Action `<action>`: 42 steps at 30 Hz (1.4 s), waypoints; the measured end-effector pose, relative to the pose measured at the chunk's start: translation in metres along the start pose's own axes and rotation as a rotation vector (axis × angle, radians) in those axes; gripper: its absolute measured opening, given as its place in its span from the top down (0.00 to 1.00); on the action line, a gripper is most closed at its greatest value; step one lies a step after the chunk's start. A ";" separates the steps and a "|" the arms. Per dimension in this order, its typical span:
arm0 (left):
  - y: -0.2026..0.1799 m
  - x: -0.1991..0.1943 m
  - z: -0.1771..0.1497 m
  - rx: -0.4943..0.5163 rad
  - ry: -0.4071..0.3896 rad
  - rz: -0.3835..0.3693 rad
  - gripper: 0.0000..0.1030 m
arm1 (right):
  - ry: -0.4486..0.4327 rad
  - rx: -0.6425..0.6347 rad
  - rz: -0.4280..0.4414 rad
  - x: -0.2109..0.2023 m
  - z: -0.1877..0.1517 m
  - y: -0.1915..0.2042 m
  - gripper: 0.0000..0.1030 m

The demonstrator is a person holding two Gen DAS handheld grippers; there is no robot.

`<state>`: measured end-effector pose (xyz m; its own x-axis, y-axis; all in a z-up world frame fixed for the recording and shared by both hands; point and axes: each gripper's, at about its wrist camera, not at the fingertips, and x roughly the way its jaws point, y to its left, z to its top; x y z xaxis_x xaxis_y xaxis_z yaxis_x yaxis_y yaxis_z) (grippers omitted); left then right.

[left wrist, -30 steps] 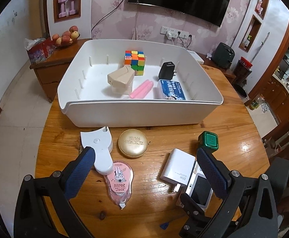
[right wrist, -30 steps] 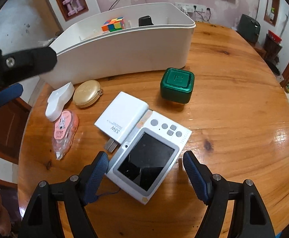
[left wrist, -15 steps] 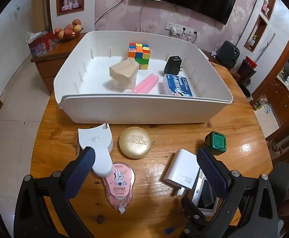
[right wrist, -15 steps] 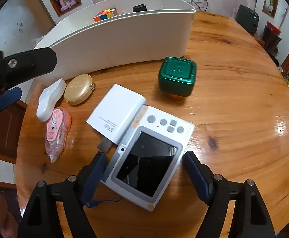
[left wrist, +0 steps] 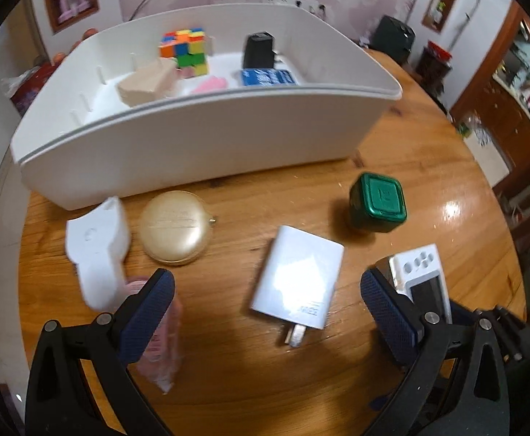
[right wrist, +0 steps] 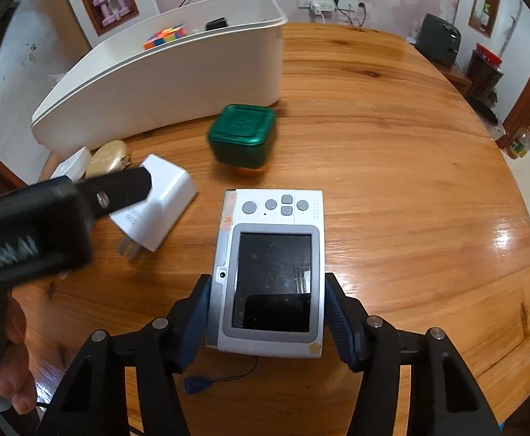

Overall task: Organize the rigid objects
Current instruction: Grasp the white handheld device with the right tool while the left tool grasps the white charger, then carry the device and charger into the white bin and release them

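Right gripper (right wrist: 266, 312) is closing on the camera (right wrist: 270, 272) lying on the table (right wrist: 410, 181); pads flank its sides. Left gripper (left wrist: 266, 303) gapes over the charger (left wrist: 297, 278). Squeeze squarely before lifting toward the bin (right wrist: 177, 76).

Both wrist cameras look steeply down from close above the wooden table (left wrist: 428, 167), the left from farther left, sharing the white charger (left wrist: 297, 283), green box (right wrist: 242, 134) and white bin (right wrist: 156, 83).
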<state>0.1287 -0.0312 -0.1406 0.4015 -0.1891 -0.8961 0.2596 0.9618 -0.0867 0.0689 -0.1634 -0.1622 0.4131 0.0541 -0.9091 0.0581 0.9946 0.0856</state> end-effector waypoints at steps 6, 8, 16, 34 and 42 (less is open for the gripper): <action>-0.013 0.013 -0.001 0.029 0.020 0.044 0.02 | -0.003 0.005 0.003 -0.001 0.001 -0.006 0.42; -0.014 0.017 0.000 0.032 0.024 0.058 0.07 | -0.004 0.002 0.008 -0.002 0.002 -0.011 0.42; -0.027 0.022 -0.007 0.081 0.050 0.068 0.46 | -0.011 -0.004 0.024 -0.004 0.003 -0.016 0.43; -0.010 -0.047 -0.014 -0.055 -0.020 -0.094 0.49 | -0.114 -0.020 0.129 -0.047 -0.004 -0.013 0.43; 0.001 -0.090 0.009 -0.116 -0.080 -0.146 0.49 | -0.214 -0.022 0.181 -0.096 0.012 -0.013 0.43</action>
<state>0.1008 -0.0145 -0.0557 0.4365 -0.3388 -0.8335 0.2195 0.9385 -0.2666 0.0388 -0.1829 -0.0711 0.5973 0.2136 -0.7731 -0.0525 0.9722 0.2281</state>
